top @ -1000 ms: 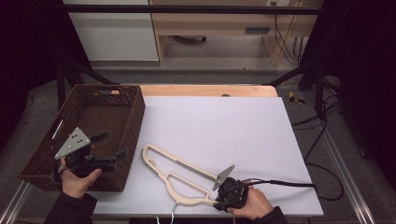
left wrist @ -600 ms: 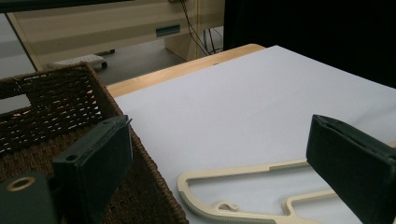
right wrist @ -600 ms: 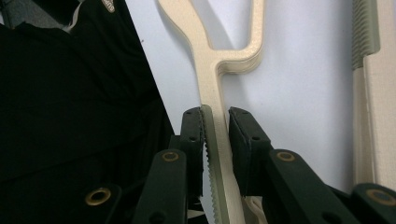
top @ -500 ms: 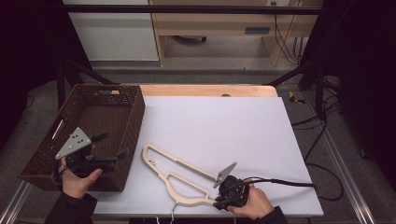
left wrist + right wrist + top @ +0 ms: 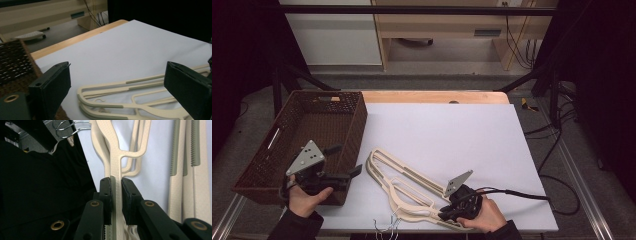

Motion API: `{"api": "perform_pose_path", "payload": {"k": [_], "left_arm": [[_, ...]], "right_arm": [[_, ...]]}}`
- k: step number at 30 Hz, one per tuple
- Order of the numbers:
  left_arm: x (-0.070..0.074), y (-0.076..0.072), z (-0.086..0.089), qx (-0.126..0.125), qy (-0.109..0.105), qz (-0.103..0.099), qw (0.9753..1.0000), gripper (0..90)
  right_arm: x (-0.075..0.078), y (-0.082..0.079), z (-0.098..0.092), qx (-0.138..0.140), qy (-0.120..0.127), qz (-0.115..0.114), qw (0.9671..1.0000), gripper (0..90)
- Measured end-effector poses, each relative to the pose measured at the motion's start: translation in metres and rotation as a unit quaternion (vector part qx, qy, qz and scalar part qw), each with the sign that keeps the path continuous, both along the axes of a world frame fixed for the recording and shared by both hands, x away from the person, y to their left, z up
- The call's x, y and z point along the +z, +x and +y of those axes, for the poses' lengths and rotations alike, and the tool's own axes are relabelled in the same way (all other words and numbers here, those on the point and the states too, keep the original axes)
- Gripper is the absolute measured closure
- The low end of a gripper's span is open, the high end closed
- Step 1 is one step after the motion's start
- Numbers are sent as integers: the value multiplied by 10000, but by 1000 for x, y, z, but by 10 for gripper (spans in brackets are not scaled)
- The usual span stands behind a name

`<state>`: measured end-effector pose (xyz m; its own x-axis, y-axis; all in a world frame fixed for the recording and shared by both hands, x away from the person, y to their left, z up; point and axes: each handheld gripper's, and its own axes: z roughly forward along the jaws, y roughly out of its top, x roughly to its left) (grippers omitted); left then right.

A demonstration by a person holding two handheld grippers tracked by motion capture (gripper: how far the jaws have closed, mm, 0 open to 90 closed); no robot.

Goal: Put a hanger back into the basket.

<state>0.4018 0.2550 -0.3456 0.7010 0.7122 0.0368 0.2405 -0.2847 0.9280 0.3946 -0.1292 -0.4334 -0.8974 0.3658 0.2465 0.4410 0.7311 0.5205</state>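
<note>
L hand [image 5: 304,197] is gripping the left hand-held gripper [image 5: 346,166] near the desk's front-left corner, jaws standing wide apart, nothing between them, pointing twd the desk's right side. R hand [image 5: 484,216] is holding the right hand-held gripper [image 5: 443,215] at the desk's front edge, right of centre, jaws pinching closed on a thin cream bar, pointing left. Both forearms are coming in from below.

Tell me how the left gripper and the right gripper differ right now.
The left gripper has its jaws spread wide with nothing between them, while the right gripper is shut on a cream hanger. The left gripper sits by the corner of the brown wicker basket, pointing toward the hangers' curved ends; the right gripper is at the table's near edge, by the wire hooks. Both are black, hand-held, with a grey plate on top.
</note>
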Motion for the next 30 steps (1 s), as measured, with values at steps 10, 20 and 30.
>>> {"api": "perform_pose_path", "payload": {"k": [10,20,30], "left_arm": [[-11,-8,-40,-509,201,238,9982,80],[-22,-12,-52,-590,244,679,9956,87],[-52,-20,-79,-801,784,1376,9841,278]], "right_arm": [[6,2,-3,-158,195,-24,9997,797],[9,5,-5,-255,319,-38,9992,797],[9,5,-5,-272,282,-34,9992,797]]}}
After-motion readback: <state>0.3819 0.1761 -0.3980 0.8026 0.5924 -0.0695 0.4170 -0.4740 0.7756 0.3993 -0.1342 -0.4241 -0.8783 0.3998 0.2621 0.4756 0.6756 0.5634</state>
